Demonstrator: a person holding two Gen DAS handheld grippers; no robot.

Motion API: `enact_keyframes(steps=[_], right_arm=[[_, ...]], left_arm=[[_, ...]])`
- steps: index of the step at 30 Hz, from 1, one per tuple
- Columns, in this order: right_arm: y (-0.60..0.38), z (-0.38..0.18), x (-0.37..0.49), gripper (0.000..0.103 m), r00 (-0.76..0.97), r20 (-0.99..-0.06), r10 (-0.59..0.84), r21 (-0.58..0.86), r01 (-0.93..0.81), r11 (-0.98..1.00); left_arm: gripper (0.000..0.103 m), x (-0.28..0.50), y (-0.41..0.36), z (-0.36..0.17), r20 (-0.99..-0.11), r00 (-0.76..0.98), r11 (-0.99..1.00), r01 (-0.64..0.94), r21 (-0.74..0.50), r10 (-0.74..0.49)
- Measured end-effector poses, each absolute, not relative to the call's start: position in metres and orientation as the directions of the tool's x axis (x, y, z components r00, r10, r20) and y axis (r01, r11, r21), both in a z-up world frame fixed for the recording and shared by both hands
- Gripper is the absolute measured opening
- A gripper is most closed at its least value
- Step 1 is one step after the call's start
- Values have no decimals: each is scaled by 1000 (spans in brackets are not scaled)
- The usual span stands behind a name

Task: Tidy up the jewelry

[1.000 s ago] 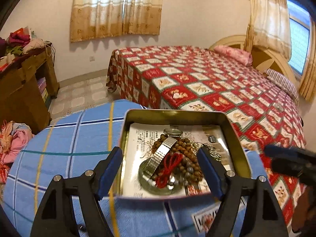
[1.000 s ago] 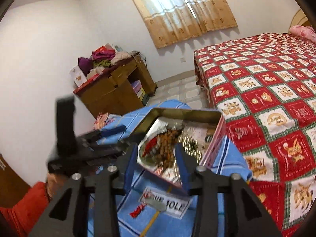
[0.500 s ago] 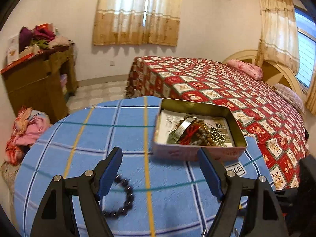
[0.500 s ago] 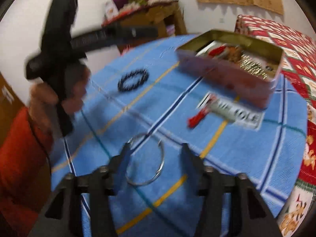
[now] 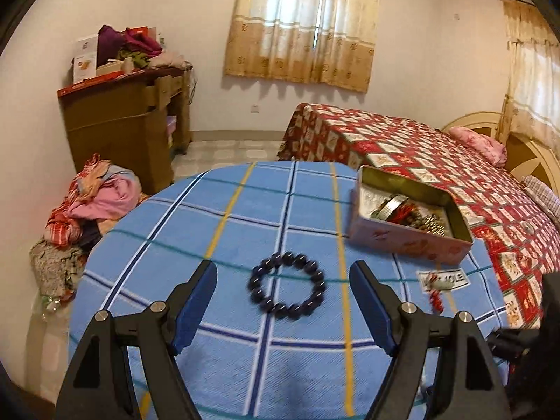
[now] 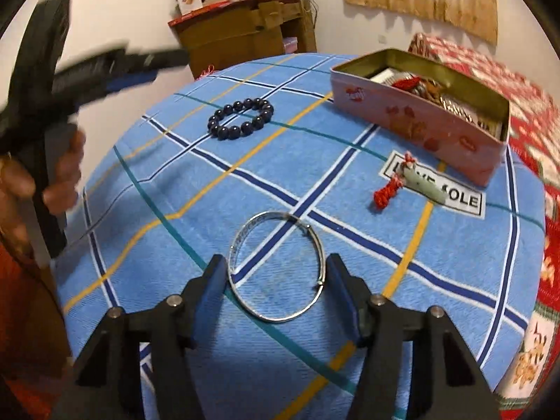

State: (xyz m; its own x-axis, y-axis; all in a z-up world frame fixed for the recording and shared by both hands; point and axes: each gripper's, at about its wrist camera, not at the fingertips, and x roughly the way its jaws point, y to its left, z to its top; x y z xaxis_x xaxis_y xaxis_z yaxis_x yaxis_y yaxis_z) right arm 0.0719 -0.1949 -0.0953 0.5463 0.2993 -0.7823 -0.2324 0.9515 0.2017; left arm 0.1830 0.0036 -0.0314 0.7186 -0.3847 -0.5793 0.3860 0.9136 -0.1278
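The left claw (image 5: pixel 282 292) hangs open above a dark bead bracelet (image 5: pixel 287 287) on the blue counter (image 5: pixel 196 238). Only the right view shows a silver bangle (image 6: pixel 276 267) between the right claw (image 6: pixel 276 281), whose jaws have just been closing, pads not visibly pressing.

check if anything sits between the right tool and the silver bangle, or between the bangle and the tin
Nothing visible. The right tool straddles the silver bangle. Toward the tin lies open tablecloth; the jade pendant lies just right of that line.
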Motion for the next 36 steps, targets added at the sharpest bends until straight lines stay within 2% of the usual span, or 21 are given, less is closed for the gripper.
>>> enact_keyframes(steps=[4,6,12,20,25,27,29,32,36], right_arm=[[-221,-61,71,61,632,-699,334,281,-186,941],[-236,-38,76,61,702,-649,293,263,-154,952],[-279,-5,123,61,803,-583,128,177,-28,984],[-313,-44,203,61,758,-652,34,158,92,983],[-309,-63,210,62,718,-695,30,140,94,986],[-306,-61,206,63,724,-689,18,135,103,985],[-308,-57,202,73,732,-681,31,166,113,980],[-313,-40,180,73,784,-620,46,228,124,966],[-310,-23,137,76,824,-566,2,230,156,961]], left_arm=[[78,186,8,-39,-582,712,913,376,-157,-393],[78,188,6,-43,-593,709,918,368,-150,-381],[78,195,-7,-48,-641,709,944,319,-82,-295],[78,203,-14,-55,-685,698,960,278,-9,-208],[78,206,-11,-58,-693,690,960,279,-8,-206],[78,208,-12,-58,-697,687,961,278,-10,-206],[78,209,-12,-61,-701,685,962,272,-6,-198],[78,207,-12,-64,-703,688,964,267,15,-180],[78,199,-8,-68,-703,686,962,273,11,-186]])
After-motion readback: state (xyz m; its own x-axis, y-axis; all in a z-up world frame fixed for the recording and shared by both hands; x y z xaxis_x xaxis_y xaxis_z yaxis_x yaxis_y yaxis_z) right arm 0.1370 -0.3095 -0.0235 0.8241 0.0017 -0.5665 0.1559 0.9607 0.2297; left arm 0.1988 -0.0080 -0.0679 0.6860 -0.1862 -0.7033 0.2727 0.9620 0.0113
